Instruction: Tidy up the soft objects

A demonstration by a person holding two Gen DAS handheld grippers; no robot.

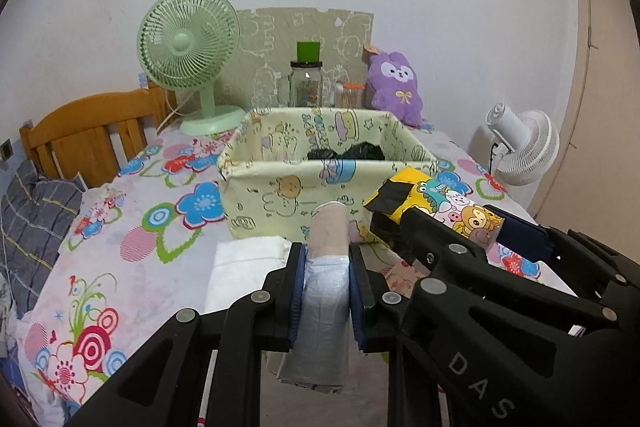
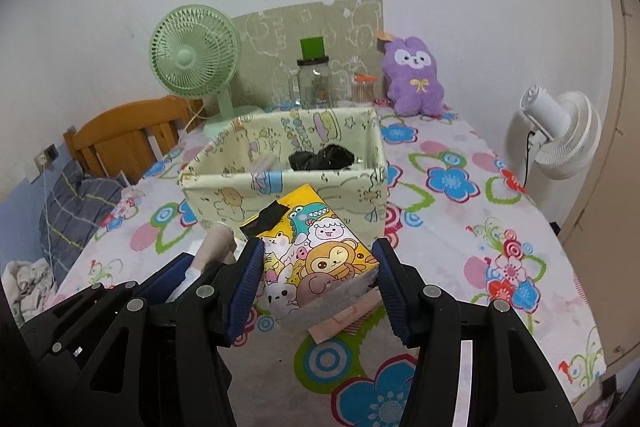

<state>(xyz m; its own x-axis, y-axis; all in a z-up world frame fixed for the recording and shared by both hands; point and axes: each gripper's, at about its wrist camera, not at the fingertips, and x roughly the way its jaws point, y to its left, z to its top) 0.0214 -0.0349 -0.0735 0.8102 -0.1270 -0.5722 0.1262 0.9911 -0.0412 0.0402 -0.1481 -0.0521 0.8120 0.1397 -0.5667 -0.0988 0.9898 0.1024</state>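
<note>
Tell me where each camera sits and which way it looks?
Left wrist: sits on the left tool, looking forward over the flowered table at the fabric bin; its fingers grip a rolled bag, and the right tool shows beside it.
Right wrist: sits on the right tool, facing the same bin; its fingers grip a cartoon tissue pack, left tool at lower left.
Both share the bin, green fan and purple plush.

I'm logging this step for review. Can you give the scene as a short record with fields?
left gripper: shut on roll
right gripper: shut on cartoon pack
fabric bin: on flowered table, open top, black item inside
behind bin: green fan, jar, purple plush
</note>
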